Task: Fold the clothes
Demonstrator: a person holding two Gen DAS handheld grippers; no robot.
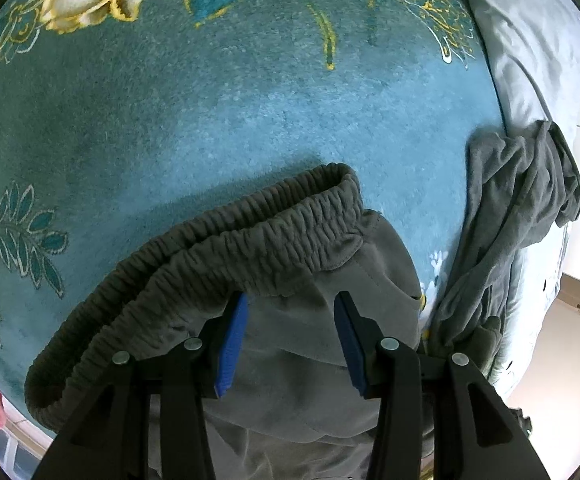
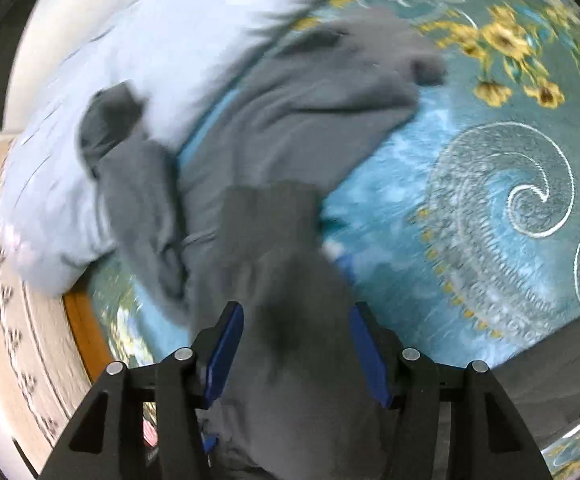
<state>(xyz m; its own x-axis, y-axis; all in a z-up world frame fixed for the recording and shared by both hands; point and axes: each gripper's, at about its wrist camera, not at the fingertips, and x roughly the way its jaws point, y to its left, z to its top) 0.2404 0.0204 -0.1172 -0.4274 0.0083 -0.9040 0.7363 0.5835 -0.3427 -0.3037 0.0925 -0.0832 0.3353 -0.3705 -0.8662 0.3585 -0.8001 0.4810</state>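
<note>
Trousers (image 1: 290, 320), grey with an elastic waistband (image 1: 225, 248), lie on the teal floral blanket (image 1: 209, 112). I hold my left gripper (image 1: 290, 340) above the cloth just below the waistband, blue pads spread and not pressing, probably to pick that edge for the fold. My right gripper (image 2: 296, 354) also stands spread; a grey trouser leg (image 2: 285, 248) runs between its pads, and through the blur I see no pinch on it. The rest of the grey cloth is bunched against a pale blue pillow (image 2: 101, 128) at the blanket's edge. Beyond this lie a wooden bed edge (image 2: 83, 320) and a light floor.
</note>
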